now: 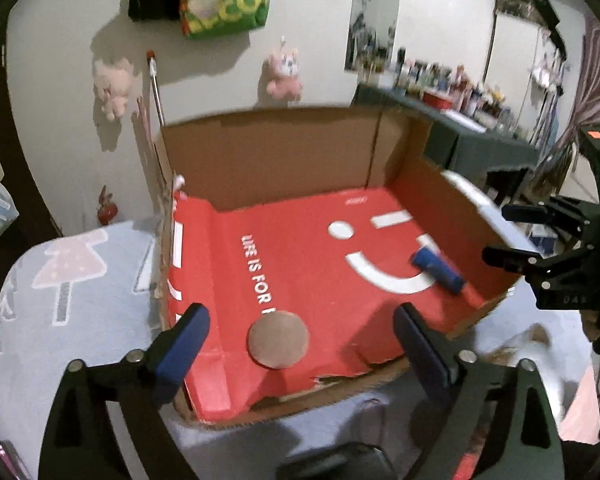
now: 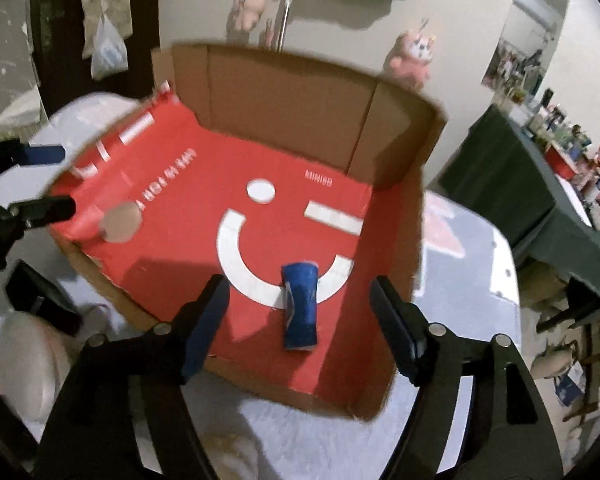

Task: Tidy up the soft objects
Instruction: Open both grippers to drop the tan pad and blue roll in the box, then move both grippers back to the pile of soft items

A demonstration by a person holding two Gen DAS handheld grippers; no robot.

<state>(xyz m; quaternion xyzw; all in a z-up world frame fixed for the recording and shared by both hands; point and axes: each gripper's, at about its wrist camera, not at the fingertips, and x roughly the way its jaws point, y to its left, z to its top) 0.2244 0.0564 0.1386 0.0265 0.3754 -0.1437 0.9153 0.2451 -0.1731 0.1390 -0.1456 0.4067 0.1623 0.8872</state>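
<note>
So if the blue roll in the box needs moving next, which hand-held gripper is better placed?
Probably the right hand-held gripper: its jaws are open with the blue roll lying directly beneath them. The left hand-held gripper, also open, sits over the brown disc, farther from it.

A pink plush toy hangs on the white wall beside a green bag. Bottles crowd a dark side table.
</note>
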